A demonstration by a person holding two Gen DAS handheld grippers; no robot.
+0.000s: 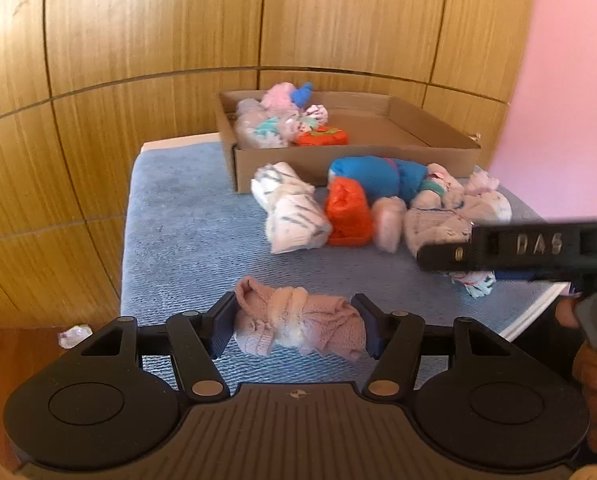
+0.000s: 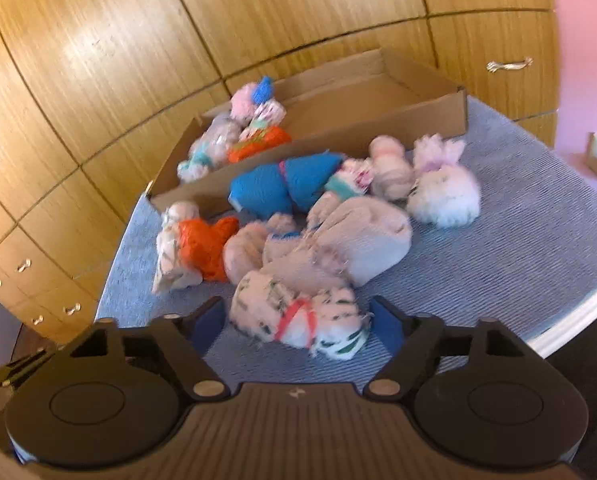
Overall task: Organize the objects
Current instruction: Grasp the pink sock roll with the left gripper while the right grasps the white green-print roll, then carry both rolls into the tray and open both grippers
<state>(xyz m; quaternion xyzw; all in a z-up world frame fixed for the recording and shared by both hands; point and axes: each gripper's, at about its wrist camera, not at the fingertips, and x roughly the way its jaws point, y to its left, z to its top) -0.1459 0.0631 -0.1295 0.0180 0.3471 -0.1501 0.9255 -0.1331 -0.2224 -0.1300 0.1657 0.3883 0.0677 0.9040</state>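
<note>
- The left gripper (image 1: 294,326) pinches a pink sock bundle (image 1: 298,326) between its fingers, low over the blue-covered tabletop (image 1: 186,216); a shallow hold could let the soft roll slip short of the cardboard box (image 1: 438,156).
- The right gripper (image 2: 298,322) brackets a striped sock bundle (image 2: 298,316); whether its fingers press it cannot be told, and closing could snag the neighbouring pile (image 2: 338,240).

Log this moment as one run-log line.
left claw: shut on pink sock bundle | right claw: around striped sock bundle | cardboard box: partly filled
</note>
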